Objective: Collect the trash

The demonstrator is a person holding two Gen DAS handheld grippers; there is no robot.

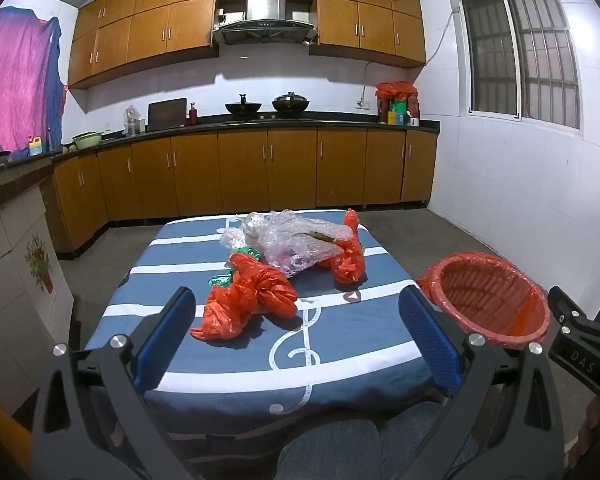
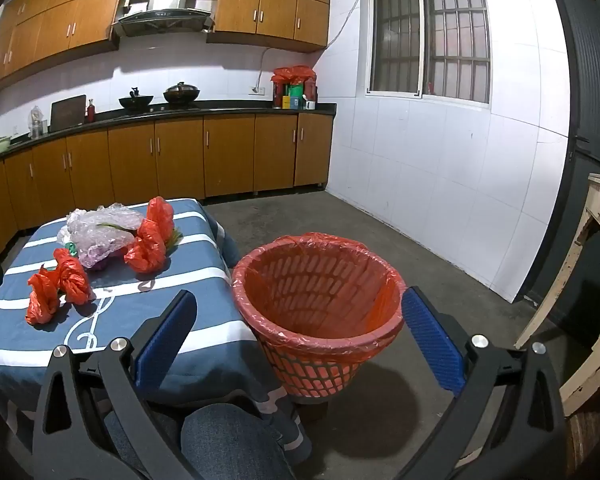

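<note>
Standing on the concrete floor just beside the right edge of the table (image 1: 236, 364), a red mesh wastebasket (image 2: 320, 368) wears a thin red plastic liner (image 2: 386, 300) folded over its rim, and nothing shows inside it but the liner itself. All the trash sits on the table, which is draped in a blue cloth with white stripes and music-note marks. Nearest the table's front edge lies a crumpled red plastic bag (image 1: 244, 300), twisted into two knotted lumps, with a bit of green foil (image 1: 220, 280) poking out just behind it. Behind that, toward the middle of the table, a wad of clear crinkled plastic (image 1: 292, 240) spreads wide, something dark and leafy showing through it, and a second red bag (image 1: 346, 256) touches its right side, one end sticking up. The left gripper (image 1: 296, 336) hangs over the table's front edge with its blue-padded jaws spread wide and nothing between them; the near red bag lies just beyond the fingertips, untouched. The right gripper (image 2: 300, 340) hovers in front of the wastebasket, right of the table, its jaws likewise released and bare, framing the rim without touching it. A person's knees in blue denim (image 2: 228, 440) sit below the table's front edge. Beyond the table's far edge, open grey floor runs to the wooden cabinets, and more bare floor lies right of the wastebasket up to the white tiled wall.
</note>
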